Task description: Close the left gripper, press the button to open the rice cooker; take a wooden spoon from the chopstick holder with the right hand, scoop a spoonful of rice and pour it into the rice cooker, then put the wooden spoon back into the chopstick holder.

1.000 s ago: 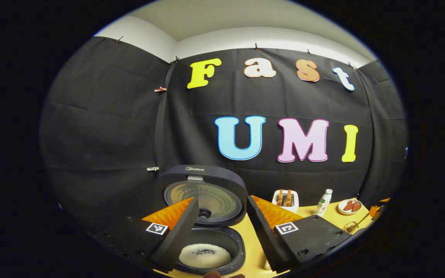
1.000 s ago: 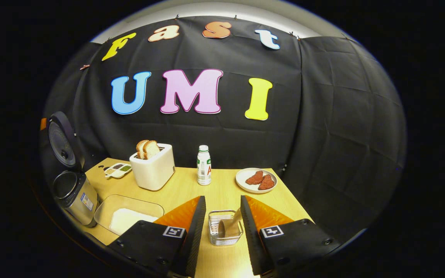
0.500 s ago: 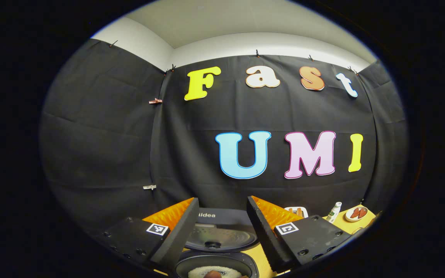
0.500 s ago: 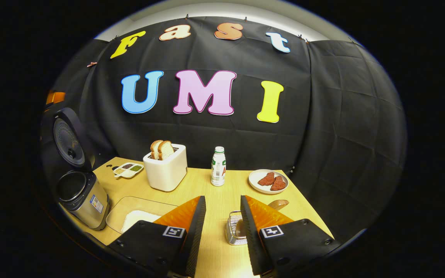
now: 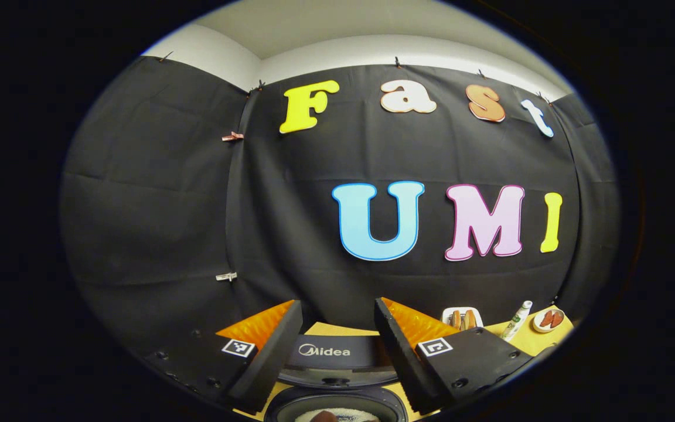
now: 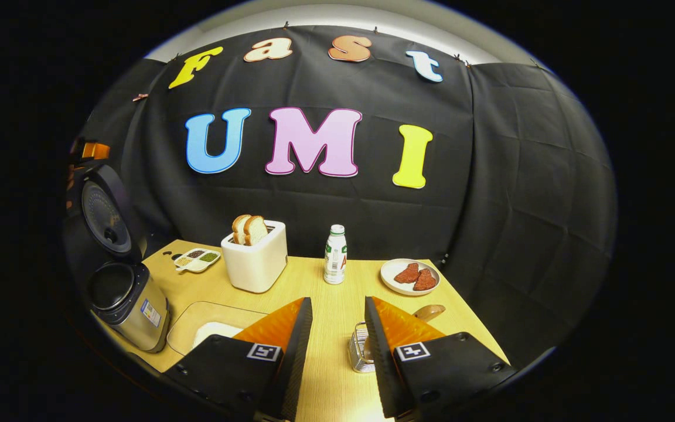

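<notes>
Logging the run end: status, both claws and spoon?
Both claws open, empty: left claw above cooker, lid up. Spoon in holder, behind right claw. Nothing in the way.

Even light (edges perhaps warped).

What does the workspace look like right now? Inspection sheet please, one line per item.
Surface: wooden table, no spills seen.
Job's things: rice cooker at the table's left edge, lid up; rice in the pot. Chopstick holder partly behind the right finger, wooden spoon poking out past it. Clear rice tray beside the cooker.
Clutter: toaster with bread, bottle, plate with two reddish pieces, small sectioned dish.
Grippers: left hand-held gripper open, above the cooker; right hand-held gripper open, holding nothing.
Cables: nothing seen.
Surroundings: black cloth booth wall.
</notes>
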Demonstrator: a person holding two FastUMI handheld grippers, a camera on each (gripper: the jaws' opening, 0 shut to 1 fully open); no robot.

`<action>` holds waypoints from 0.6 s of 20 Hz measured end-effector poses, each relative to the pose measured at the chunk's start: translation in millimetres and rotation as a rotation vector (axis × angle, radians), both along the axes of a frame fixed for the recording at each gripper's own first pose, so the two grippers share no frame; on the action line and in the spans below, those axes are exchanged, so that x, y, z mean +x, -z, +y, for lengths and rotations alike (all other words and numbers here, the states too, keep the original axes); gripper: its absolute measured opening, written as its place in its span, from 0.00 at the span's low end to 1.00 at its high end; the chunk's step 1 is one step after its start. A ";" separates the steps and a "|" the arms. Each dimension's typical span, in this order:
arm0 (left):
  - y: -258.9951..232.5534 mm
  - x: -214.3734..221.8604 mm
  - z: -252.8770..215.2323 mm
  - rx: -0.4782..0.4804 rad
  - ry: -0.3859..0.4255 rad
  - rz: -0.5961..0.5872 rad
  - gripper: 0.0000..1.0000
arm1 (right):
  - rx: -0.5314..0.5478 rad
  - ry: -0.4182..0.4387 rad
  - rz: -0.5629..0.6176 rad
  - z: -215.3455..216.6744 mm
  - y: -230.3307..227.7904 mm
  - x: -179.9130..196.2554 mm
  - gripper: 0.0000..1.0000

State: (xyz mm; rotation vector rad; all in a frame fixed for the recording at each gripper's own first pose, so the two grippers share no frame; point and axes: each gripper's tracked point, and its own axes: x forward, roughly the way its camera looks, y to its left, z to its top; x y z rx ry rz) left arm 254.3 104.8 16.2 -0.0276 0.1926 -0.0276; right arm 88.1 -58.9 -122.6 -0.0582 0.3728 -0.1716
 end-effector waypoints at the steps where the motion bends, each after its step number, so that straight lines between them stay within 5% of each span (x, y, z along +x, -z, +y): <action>1: 3.4 -0.1 -0.5 -0.005 0.002 0.016 0.86 | -0.001 -0.001 0.002 0.3 0.4 0.1 0.56; 12: 14.4 -32.3 -4.8 -0.005 0.028 0.059 0.92 | 0.015 -0.027 -0.009 8.1 -2.2 0.3 0.56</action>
